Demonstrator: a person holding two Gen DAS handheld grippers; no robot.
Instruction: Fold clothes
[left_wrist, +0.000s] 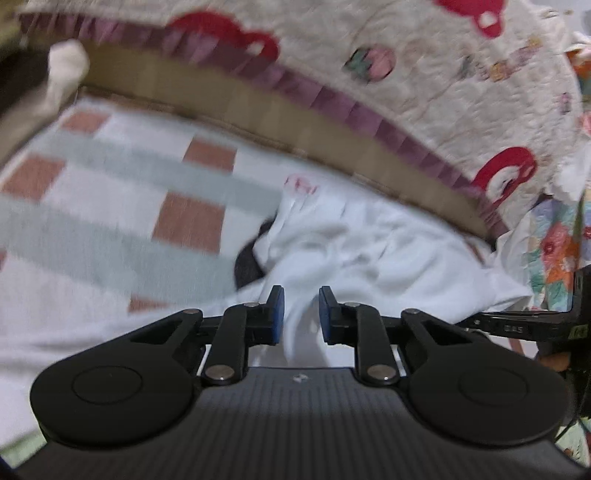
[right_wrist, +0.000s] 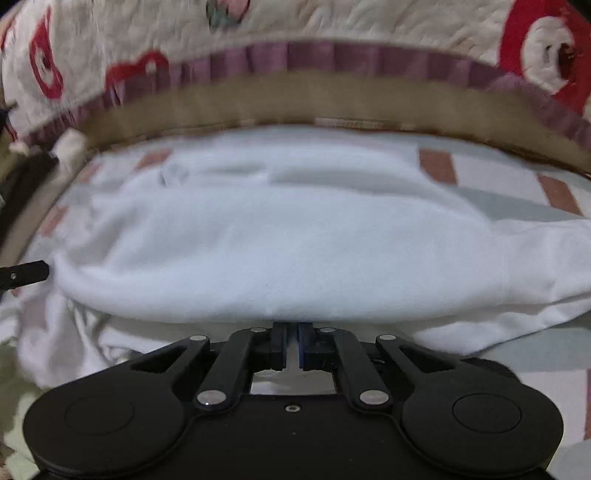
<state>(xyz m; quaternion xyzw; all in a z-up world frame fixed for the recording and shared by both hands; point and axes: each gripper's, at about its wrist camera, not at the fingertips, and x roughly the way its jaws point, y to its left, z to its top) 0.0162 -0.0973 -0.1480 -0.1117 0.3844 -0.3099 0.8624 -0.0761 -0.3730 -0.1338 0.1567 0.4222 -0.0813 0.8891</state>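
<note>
A white garment lies crumpled on a checked blanket. My left gripper stands over its near edge, and a raised fold of the white cloth fills the narrow gap between the blue pads. In the right wrist view the same garment is spread wide, with a thick rolled fold along its near side. My right gripper sits at that fold, jaws almost together with a thin strip of white cloth between them. A black finger tip pokes in at the left edge beside the garment.
A cream quilt with red bear shapes and a purple frill rises behind the blanket, above a tan band. A small white bundle lies at the far left. Something dark shows under the garment. Floral patchwork cloth is at the right.
</note>
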